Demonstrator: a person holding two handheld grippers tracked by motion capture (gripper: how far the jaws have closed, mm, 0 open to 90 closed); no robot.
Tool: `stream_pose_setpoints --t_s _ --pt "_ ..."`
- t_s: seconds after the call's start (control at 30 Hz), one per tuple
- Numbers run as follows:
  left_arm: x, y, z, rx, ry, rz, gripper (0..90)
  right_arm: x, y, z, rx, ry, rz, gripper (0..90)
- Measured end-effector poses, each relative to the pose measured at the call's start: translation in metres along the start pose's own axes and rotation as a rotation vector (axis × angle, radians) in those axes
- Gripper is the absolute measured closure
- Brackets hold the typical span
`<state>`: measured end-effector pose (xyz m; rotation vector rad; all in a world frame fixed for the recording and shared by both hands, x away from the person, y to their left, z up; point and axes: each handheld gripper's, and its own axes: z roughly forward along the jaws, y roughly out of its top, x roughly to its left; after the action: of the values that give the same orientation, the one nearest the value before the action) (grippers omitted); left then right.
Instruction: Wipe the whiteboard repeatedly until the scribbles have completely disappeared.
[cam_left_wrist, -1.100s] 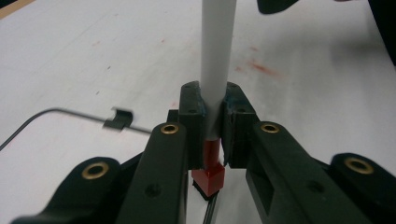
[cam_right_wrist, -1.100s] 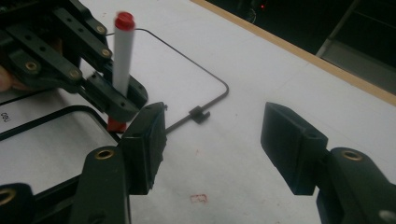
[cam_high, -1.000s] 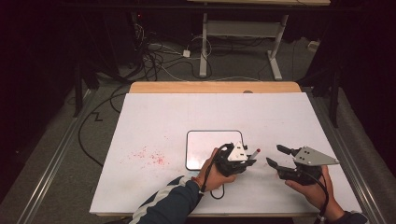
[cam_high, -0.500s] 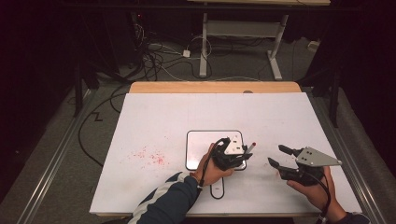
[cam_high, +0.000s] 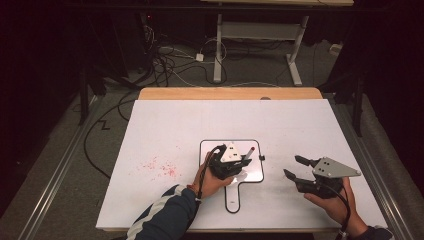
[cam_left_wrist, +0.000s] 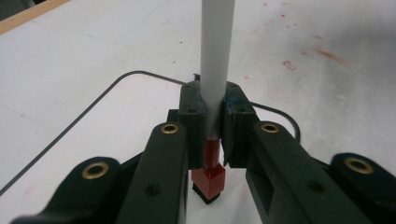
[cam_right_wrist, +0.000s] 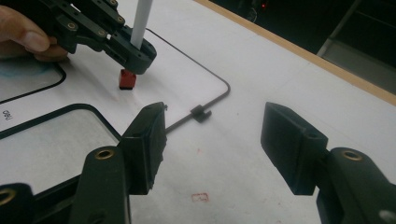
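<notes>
On white table (cam_high: 180, 135) in dark room, left gripper (cam_high: 235, 162) clamping marker (cam_left_wrist: 215, 70), right gripper (cam_high: 296, 168) wide, red stains (cam_high: 161, 167).

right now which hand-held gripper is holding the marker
The left hand-held gripper: its jaws clamp the white marker over the small whiteboard; the right hand-held gripper stands open, empty.

The room is dim beyond the desk (cam_high: 165, 125), whose white top ends in a wooden strip (cam_high: 230, 93) along its far edge. Grey floor (cam_high: 55, 165) surrounds it, with black cables (cam_high: 165, 62) tangled past the far left corner and a white-legged table frame (cam_high: 257, 35) behind.
</notes>
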<state>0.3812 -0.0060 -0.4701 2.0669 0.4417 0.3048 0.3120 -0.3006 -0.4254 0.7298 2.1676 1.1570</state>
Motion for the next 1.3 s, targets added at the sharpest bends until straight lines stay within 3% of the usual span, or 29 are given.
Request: stream_pose_setpoints --t_s 0.13,0.3,0.57,0.73,0.87,1.17,1.3 --pt "-0.009 0.009 0.015 -0.012 -0.036 0.001 79.0 -0.001 -0.001 0.001 0.006 0.001 0.003 41.3" --pt "-0.025 0.024 0.034 0.005 -0.068 0.049 79.0 -0.002 -0.001 -0.001 -0.002 -0.004 0.007 41.2" --pt "-0.02 0.035 0.051 0.012 -0.08 0.027 79.0 -0.003 -0.003 -0.003 0.0 -0.005 0.004 41.2" --pt "-0.026 0.025 0.039 0.002 -0.105 0.02 79.0 -0.004 -0.004 -0.005 -0.001 -0.01 0.007 41.2" --pt "-0.032 0.015 0.023 0.001 -0.102 0.054 79.0 -0.003 -0.004 -0.005 0.001 -0.009 0.009 41.2" --pt "-0.007 -0.008 -0.009 0.003 -0.041 0.004 79.0 0.0 -0.001 -0.001 0.007 0.0 -0.001 41.1" --pt "0.0 -0.012 -0.013 0.011 -0.019 -0.014 78.9 0.0 -0.002 0.001 0.011 0.004 -0.003 41.1"
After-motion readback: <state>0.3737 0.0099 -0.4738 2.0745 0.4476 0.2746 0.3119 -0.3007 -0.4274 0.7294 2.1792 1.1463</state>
